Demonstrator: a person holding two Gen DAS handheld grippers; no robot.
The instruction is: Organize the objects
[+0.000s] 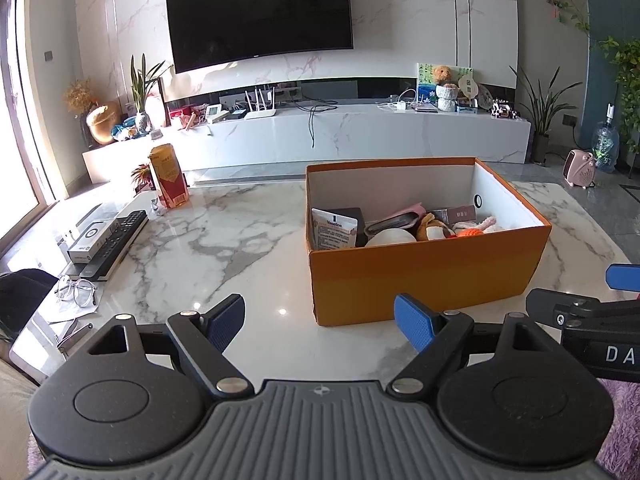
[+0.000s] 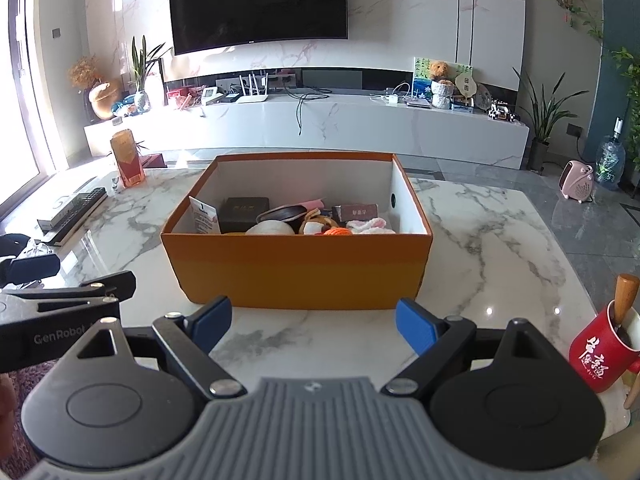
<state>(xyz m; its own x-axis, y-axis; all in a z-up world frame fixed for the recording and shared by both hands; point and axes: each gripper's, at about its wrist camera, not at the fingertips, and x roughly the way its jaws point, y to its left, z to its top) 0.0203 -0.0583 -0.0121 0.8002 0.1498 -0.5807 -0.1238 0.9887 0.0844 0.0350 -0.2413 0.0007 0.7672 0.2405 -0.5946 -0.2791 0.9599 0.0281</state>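
Observation:
An orange cardboard box (image 1: 424,276) (image 2: 296,268) stands on the marble table, holding a Vaseline tube (image 1: 334,229), a dark box (image 2: 244,209), a white round object (image 2: 270,228), plush toys and pink cloth. My left gripper (image 1: 320,322) is open and empty, low over the table in front of the box's left corner. Also open and empty, my right gripper (image 2: 314,324) hovers just before the box's front wall. Each gripper shows at the edge of the other's view.
A red mug (image 2: 604,352) with a wooden handle in it stands at the table's right front. A remote (image 1: 116,242), a silver case, glasses (image 1: 76,290) and an orange-red package (image 1: 168,180) are on the left side. A TV console lies beyond.

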